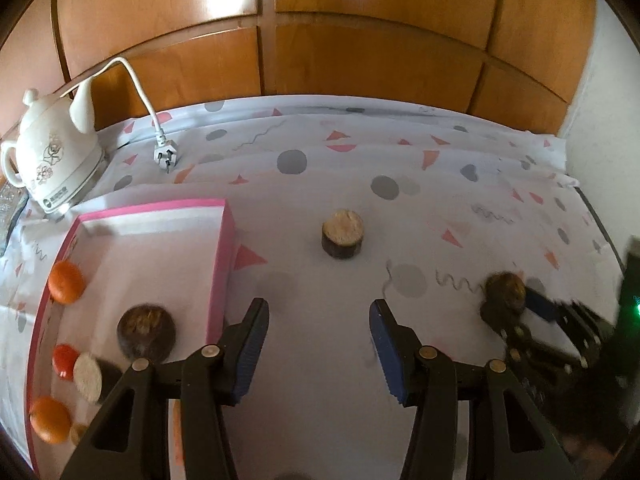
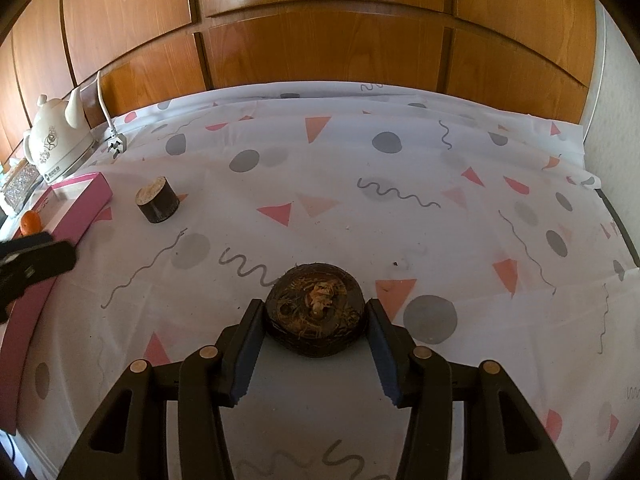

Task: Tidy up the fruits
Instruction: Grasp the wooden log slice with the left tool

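Fingers of the right gripper (image 2: 316, 320) pinch a dark round fruit (image 2: 315, 313) from both sides on the patterned tablecloth (image 2: 400, 200). Over by the pink box (image 1: 222, 256) of oranges (image 1: 66, 282) and cut pieces, the left gripper (image 1: 319, 330) hangs spread apart, empty, facing another cut fruit piece (image 1: 342, 233).

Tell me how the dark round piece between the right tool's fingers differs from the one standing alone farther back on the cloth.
The near piece sits between the right tool's blue pads; the far piece stands alone, near the pink box. The near piece's top is dark with stringy fibres; the far piece's top is pale and evenly cut. The near piece looks flatter, the far one taller. Both are round with dark sides and rest on the patterned cloth.
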`<act>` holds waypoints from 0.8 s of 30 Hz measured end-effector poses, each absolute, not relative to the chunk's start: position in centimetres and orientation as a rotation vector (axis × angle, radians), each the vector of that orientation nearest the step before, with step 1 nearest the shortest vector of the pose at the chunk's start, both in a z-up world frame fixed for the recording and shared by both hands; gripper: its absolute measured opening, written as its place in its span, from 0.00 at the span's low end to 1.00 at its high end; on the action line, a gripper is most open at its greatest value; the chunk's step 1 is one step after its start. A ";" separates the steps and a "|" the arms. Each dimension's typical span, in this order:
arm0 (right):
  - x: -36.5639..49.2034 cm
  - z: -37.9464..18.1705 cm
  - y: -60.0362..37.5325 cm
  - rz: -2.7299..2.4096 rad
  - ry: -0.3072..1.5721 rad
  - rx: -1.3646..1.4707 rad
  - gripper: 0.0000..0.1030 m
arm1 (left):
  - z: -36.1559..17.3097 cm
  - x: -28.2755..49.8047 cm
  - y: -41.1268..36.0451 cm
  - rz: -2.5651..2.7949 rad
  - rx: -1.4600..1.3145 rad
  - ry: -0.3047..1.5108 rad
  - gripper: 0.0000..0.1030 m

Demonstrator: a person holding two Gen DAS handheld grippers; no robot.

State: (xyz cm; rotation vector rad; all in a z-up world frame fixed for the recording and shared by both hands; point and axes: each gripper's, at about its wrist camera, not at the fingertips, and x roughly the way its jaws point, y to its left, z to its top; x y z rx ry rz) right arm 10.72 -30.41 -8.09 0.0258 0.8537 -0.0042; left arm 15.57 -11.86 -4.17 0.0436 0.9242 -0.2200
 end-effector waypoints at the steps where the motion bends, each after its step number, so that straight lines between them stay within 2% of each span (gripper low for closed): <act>1: 10.7 -8.1 -30.4 -0.003 0.853 0.028 0.50 | -4.2 16.0 -12.0 -0.214 0.039 0.928 0.52; 5: 10.7 -8.1 -30.5 0.000 0.851 0.034 0.50 | -4.4 17.5 -12.4 -0.207 0.018 0.935 0.57; 22: 10.6 -8.0 -30.8 0.015 0.844 0.065 0.51 | -6.2 22.3 -14.8 -0.172 0.059 0.951 0.57; 24: 10.6 -8.0 -30.8 0.016 0.844 0.066 0.51 | -6.8 23.3 -15.5 -0.166 0.087 0.961 0.54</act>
